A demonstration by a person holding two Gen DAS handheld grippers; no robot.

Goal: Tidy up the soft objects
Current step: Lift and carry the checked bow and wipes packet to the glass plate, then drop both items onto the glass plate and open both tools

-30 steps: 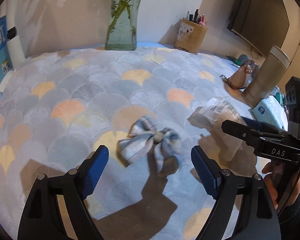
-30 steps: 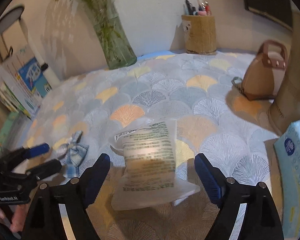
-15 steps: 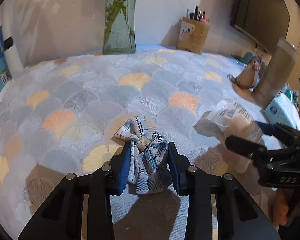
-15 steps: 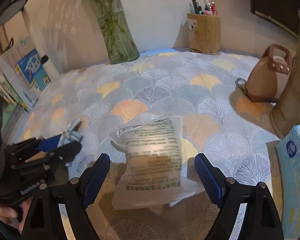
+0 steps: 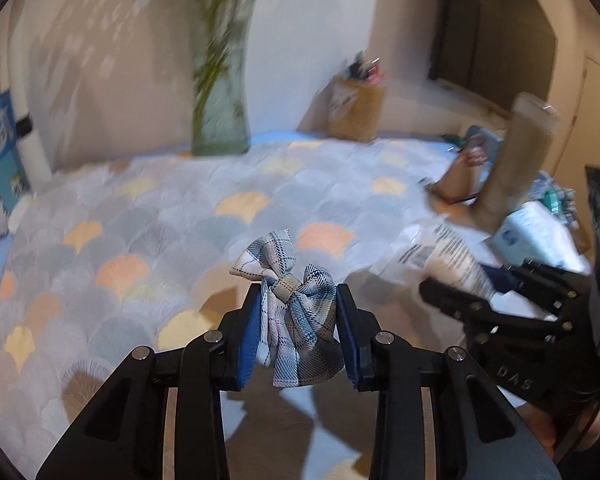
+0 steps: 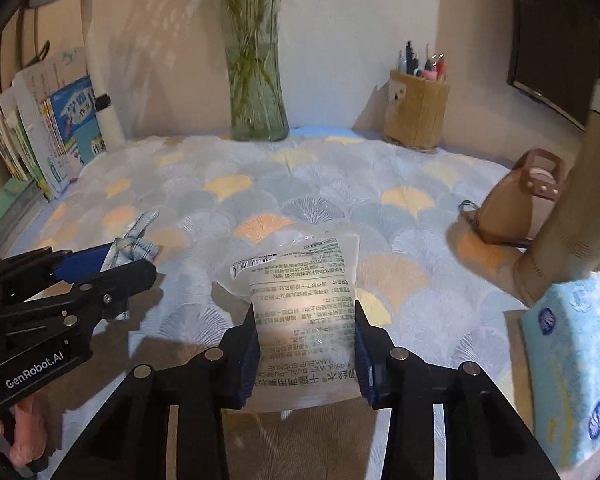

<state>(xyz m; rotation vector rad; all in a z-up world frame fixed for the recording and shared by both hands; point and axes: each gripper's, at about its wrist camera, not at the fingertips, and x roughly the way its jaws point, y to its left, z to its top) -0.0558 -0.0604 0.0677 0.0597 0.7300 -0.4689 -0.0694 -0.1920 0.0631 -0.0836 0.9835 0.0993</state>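
My left gripper [image 5: 298, 328] is shut on a blue and white plaid fabric bow [image 5: 290, 312] and holds it just above the patterned cloth. In the right wrist view the left gripper [image 6: 112, 268] shows at the left with the bow [image 6: 134, 242] sticking out of it. My right gripper [image 6: 306, 348] is shut on a clear plastic packet of makeup sponges [image 6: 304, 312], printed with text. In the left wrist view the right gripper [image 5: 476, 284] and the packet [image 5: 440, 256] show at the right, blurred.
A scallop-patterned cloth [image 6: 340, 184] covers the table. A glass vase with stems [image 6: 256, 92] and a pen holder [image 6: 416, 116] stand at the back. A tan pouch [image 6: 520, 204], a tall beige cylinder [image 6: 568, 200] and a blue tissue pack [image 6: 568, 368] are at the right. Books [image 6: 48, 128] lean at the left.
The left gripper closed on the bow and lifted it. The right gripper, open around the packet half a second ago, has closed on it.
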